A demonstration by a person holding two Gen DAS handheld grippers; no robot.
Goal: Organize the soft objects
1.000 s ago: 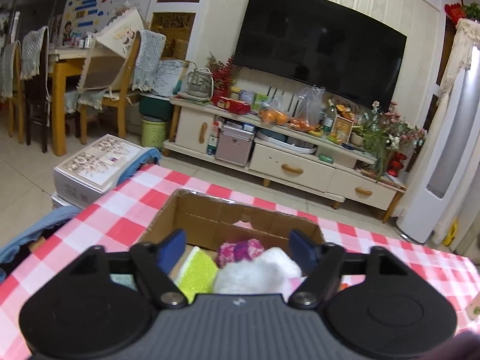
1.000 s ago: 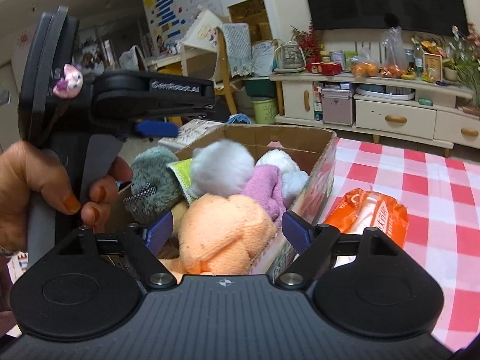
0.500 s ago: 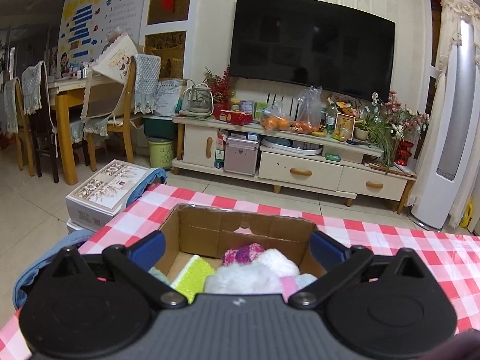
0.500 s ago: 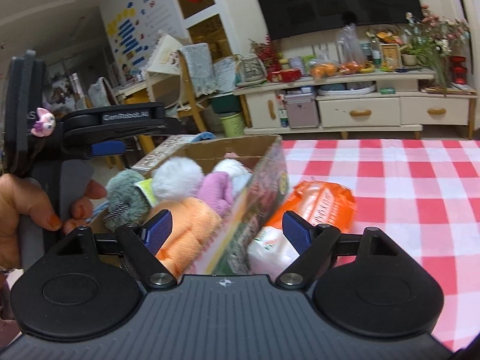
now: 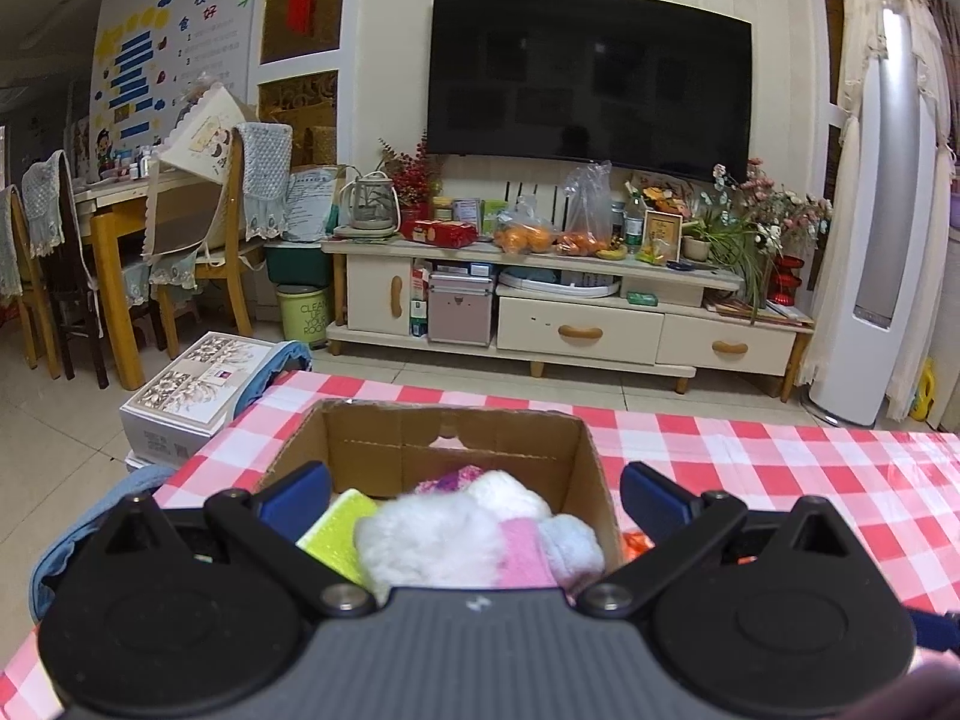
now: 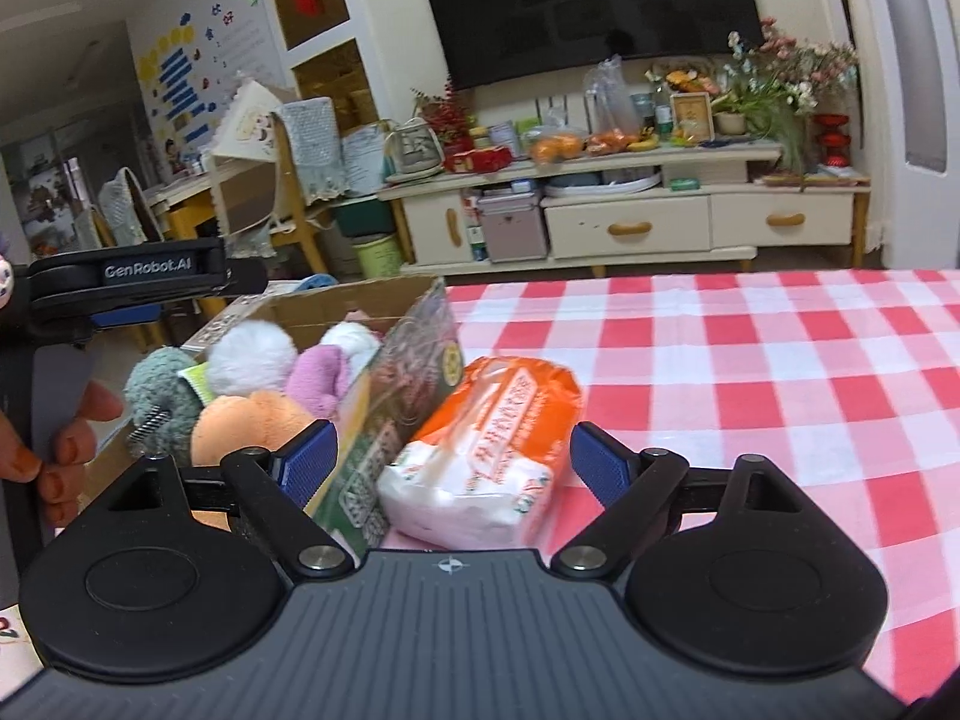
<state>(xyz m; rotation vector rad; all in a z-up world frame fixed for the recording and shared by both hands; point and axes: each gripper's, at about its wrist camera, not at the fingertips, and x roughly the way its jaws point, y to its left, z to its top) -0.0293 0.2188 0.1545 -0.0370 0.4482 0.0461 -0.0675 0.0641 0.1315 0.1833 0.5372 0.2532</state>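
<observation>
Red-checked tablecloth [image 6: 750, 372] – both grippers wide open w/ nothing held; right gripper [image 6: 453, 456] should centre on orange-white plastic tissue pack [image 6: 486, 450] beside brown cardboard box [image 6: 390, 396], squeeze gently.

My left tongs [image 5: 474, 495] stand wide open, empty, above the cardboard box [image 5: 591, 480] of soft toys [image 5: 432, 534] on the checkered tabletop [image 5: 780, 480].

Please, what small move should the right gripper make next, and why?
Probably ease the right gripper forward and close on the orange tissue pack. The pack lies on the checked tablecloth beside the cardboard box, outside it, and already sits between the open jaws.
</observation>
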